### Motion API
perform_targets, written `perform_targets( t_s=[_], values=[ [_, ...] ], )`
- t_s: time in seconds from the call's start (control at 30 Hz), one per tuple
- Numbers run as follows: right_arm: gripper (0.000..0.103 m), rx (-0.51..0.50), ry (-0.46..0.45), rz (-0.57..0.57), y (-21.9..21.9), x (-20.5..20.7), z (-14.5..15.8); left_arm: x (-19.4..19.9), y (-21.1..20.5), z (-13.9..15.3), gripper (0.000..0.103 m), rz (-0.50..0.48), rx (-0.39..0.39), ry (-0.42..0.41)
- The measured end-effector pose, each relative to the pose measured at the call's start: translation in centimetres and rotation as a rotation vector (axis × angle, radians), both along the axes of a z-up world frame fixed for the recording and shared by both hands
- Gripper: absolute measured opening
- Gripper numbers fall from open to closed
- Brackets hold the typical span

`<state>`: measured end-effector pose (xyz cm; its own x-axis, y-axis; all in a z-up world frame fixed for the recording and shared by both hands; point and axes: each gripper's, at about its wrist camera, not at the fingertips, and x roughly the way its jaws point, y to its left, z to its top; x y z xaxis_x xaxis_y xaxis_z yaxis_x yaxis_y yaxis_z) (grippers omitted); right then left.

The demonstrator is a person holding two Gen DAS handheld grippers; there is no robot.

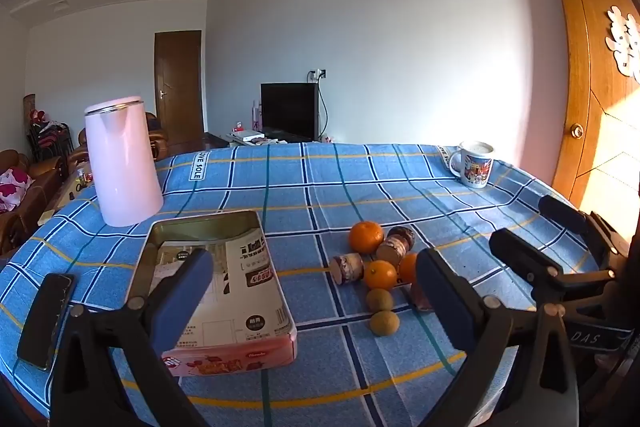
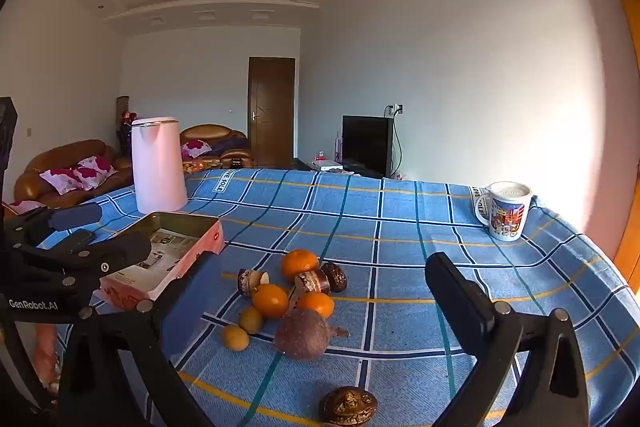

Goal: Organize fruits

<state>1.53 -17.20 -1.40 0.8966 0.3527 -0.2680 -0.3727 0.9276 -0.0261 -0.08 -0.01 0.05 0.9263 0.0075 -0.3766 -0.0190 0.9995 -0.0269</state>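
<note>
nothing was sorted yet: the fruits lay heaped beside the tin, both grippers wide open, empty.

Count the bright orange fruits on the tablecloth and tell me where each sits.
3, clustered mid-table: farthest orange at the back, left orange beside the wrapped rolls, right orange behind the brown fruit. More may be hidden.

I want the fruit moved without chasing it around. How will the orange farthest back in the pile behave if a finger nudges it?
The rearmost orange looks round and smooth, so it would probably roll on the flat tablecloth. It seems to touch a wrapped piece, so a push may shift the pile too. It looks firm enough to grip.
</note>
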Motion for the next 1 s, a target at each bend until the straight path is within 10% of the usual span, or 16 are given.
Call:
perform_targets(
  t_s=[1.0],
  values=[
    [0.102,0.022,0.001,-0.009,-0.1,-0.3,-0.1,-0.2,0.2,-0.4,0.103,-0.002,-0.012,0.014]
  ],
)
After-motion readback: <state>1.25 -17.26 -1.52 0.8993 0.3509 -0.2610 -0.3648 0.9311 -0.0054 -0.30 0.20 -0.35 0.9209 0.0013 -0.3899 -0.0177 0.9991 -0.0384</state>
